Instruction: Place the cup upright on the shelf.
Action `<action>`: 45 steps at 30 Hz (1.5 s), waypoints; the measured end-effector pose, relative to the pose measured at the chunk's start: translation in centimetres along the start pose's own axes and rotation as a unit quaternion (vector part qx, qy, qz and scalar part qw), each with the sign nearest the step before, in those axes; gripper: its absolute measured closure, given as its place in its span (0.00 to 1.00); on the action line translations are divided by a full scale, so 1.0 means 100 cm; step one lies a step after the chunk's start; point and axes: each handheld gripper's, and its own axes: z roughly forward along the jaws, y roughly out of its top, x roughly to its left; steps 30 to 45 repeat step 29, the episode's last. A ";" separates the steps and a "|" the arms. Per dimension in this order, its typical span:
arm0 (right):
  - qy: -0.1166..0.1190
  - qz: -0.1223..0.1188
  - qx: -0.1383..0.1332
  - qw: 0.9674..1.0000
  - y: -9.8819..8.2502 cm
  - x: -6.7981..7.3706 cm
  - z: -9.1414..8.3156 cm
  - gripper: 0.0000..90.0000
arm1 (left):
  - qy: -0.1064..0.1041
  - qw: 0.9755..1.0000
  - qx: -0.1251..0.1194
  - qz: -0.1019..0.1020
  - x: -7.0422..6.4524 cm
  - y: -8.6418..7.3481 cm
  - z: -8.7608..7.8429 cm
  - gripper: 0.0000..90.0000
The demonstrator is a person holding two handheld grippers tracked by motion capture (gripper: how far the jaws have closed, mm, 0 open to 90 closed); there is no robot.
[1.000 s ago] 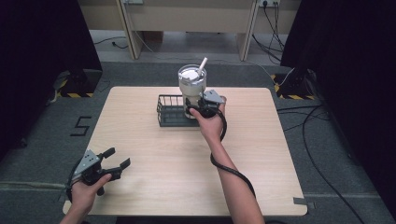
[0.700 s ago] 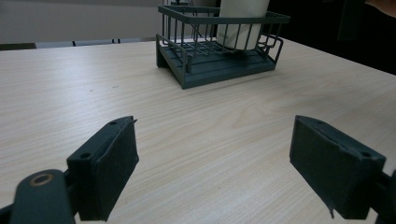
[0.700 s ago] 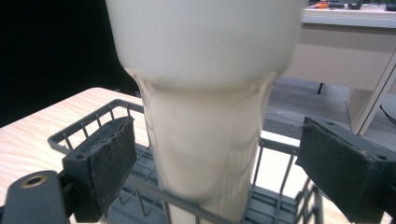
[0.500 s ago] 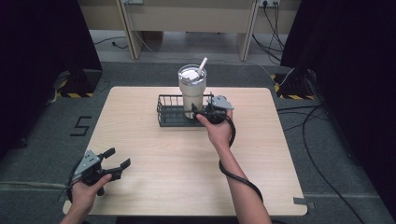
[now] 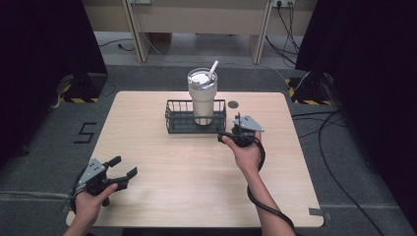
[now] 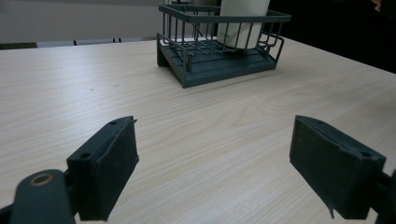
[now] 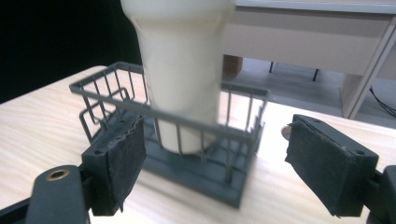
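A cream tumbler (image 5: 202,96) with a lid and a straw stands upright in the right half of a dark wire basket (image 5: 182,120) at the table's far middle. My right gripper (image 5: 230,133) is open just in front of the basket's right end, apart from it. From the right gripper view, the tumbler (image 7: 182,70) and basket (image 7: 100,95) sit beyond my open right gripper (image 7: 215,154), which holds nothing. My left gripper (image 5: 124,166) hovers open near the front left edge. In the left gripper view, that gripper (image 6: 215,140) is empty over bare wood, with the basket (image 6: 219,42) and tumbler (image 6: 243,23) far ahead.
A small dark round mark (image 5: 233,104) lies on the wooden table (image 5: 172,196) right of the basket. A light desk (image 5: 196,19) stands beyond the table, and cables (image 5: 324,128) run over the floor at the right.
My right gripper has come off the tumbler and drawn back toward the person, and the tumbler now stands in the basket. The left gripper has stayed put.
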 end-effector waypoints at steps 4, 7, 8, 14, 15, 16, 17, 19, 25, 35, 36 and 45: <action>-0.003 0.002 0.002 1.000 -0.010 -0.005 -0.016 0.23 | 0.000 1.000 0.000 -0.001 0.000 0.000 0.000 0.16; -0.009 0.002 0.003 1.000 -0.016 -0.010 -0.026 0.23 | 0.001 1.000 0.000 -0.001 0.000 0.000 0.000 0.16; -0.011 0.003 0.003 1.000 -0.018 -0.012 -0.030 0.23 | 0.001 1.000 0.001 -0.002 0.000 0.000 0.000 0.16; -0.027 0.009 0.007 1.000 -0.035 -0.023 -0.054 0.24 | 0.001 1.000 0.002 -0.003 0.001 -0.001 0.000 0.16; -0.029 0.015 0.009 0.999 -0.039 -0.024 -0.059 0.24 | 0.001 1.000 0.003 -0.003 0.001 -0.001 0.000 0.16; -0.031 0.017 0.010 0.999 -0.042 -0.026 -0.063 0.24 | 0.001 1.000 0.004 -0.003 0.001 -0.001 0.000 0.16; -0.033 0.018 0.011 0.999 -0.046 -0.027 -0.067 0.24 | 0.001 1.000 0.004 -0.003 0.000 -0.001 0.000 0.16; -0.036 0.020 0.013 0.999 -0.054 -0.028 -0.074 0.24 | 0.001 1.000 0.004 -0.003 0.000 -0.001 0.001 0.16; -0.046 0.004 0.017 0.999 -0.071 -0.029 -0.092 0.16 | 0.002 1.000 0.006 -0.004 0.000 -0.002 0.002 0.16; -0.043 -0.019 0.009 0.999 -0.071 -0.027 -0.099 0.14 | 0.002 1.000 0.007 -0.002 -0.001 -0.001 0.003 0.16; -0.043 -0.019 0.009 0.999 -0.071 -0.027 -0.099 0.14 | 0.002 1.000 0.007 -0.002 -0.001 -0.001 0.003 0.16; -0.043 -0.019 0.009 0.999 -0.071 -0.027 -0.099 0.14 | 0.002 1.000 0.007 -0.002 -0.001 -0.001 0.003 0.16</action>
